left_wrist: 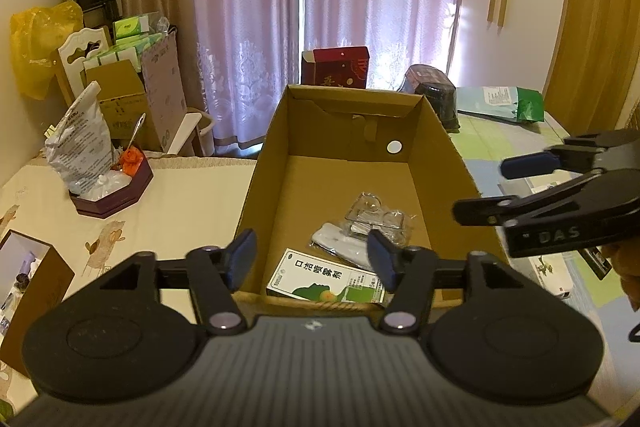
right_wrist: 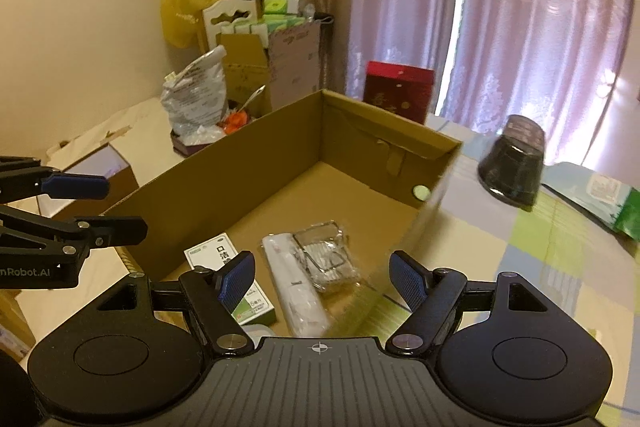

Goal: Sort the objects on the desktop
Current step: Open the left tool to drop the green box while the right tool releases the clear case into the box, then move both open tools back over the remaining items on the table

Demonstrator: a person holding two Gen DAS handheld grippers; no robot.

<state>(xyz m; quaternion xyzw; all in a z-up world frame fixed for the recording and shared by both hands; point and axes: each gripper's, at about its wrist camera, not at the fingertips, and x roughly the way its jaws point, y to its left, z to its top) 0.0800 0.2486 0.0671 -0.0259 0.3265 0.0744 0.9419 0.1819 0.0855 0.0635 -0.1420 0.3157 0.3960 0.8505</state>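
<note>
An open cardboard box (left_wrist: 264, 163) (right_wrist: 240, 163) stands on the table. On its floor lie a green-and-white spray carton (left_wrist: 326, 281) (right_wrist: 210, 251), a white pouch (left_wrist: 340, 247) (right_wrist: 296, 287) and a clear plastic pack (left_wrist: 376, 217) (right_wrist: 324, 255). My left gripper (left_wrist: 312, 255) hovers open over the box's near edge with nothing between its fingers; in the right wrist view it shows at the left edge (right_wrist: 108, 207). My right gripper (right_wrist: 322, 277) is open and empty above the box's near right corner; the left wrist view shows it at the right (left_wrist: 492, 187).
Behind the box stand a red carton (left_wrist: 340, 67) (right_wrist: 400, 95) and a dark lidded tub (left_wrist: 434, 95) (right_wrist: 514, 163). A green pouch (left_wrist: 504, 103) (right_wrist: 600, 195) lies far right. A maroon tray (left_wrist: 116, 195) with a plastic bag and a brown box (left_wrist: 36, 291) sit left.
</note>
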